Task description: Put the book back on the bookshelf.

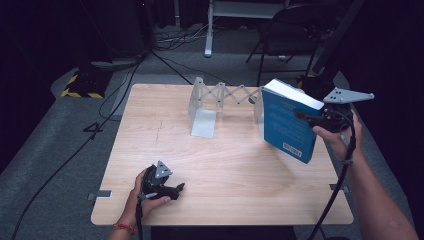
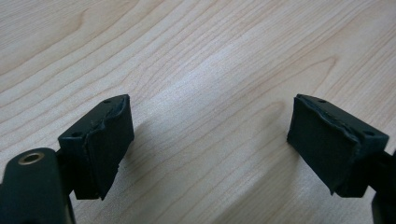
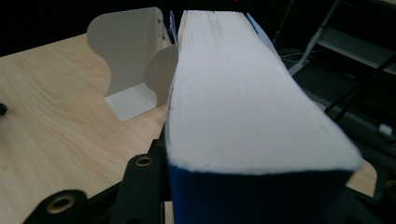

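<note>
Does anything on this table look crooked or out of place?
Only the blue book: it hangs tilted off the table, clamped in the right gripper beside the white expanding bookend rack. The left gripper rests open on bare wood.

We see a light wood table [image 1: 225,165] w/ rounded corners, grain running left-right, standing on grey carpet [image 1: 40,165]. On it, far centre, sits a white expanding bookend rack [image 1: 220,97]: left end plate upright w/ its flat foot lying on the top, accordion lattice stretching right to the other end plate. Near left, the left gripper [image 1: 172,190] rests on the wood, a hand [image 1: 145,197] around it; in the left gripper view its jaws stand wide apart over bare grain. Rest of the top is bare wood. Black cables [image 1: 75,150] cross the carpet left of the table.
</note>
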Motion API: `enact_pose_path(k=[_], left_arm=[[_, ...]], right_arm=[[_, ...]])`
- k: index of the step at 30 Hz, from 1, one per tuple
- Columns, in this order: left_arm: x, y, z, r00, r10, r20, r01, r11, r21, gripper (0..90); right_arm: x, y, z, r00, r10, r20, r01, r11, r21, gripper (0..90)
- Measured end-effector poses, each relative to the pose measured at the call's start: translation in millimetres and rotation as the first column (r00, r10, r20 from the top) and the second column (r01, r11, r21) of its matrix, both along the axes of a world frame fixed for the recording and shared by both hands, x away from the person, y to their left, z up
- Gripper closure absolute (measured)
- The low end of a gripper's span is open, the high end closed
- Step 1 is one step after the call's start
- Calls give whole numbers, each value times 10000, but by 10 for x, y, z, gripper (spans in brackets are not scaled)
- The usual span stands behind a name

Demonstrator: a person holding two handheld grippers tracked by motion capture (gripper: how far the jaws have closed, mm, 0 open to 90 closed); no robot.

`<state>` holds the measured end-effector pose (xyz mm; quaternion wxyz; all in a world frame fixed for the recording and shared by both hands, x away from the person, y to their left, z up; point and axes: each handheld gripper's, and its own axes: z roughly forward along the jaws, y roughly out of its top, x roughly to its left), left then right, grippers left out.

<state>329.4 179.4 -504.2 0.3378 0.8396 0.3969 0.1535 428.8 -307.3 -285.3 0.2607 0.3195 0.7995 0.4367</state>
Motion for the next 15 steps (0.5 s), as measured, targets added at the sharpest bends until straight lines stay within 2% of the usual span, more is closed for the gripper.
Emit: enact_pose_path(k=[6, 11, 15], left_arm=[[2, -3, -1, 10000, 2, -46, -3, 10000, -38, 144], [1, -5, 0, 10000, 17, -57, -18, 10000, -59, 144], [2, -4, -1, 10000, 7, -42, -7, 10000, -48, 144]], right_arm=[[156, 30, 60, 9987, -511, -6, 511, 9987, -24, 615], [347, 81, 87, 9928, -1191, 103, 1188, 9926, 233, 615], [469, 153, 71, 9874, -1569, 207, 1565, 9875, 198, 615]])
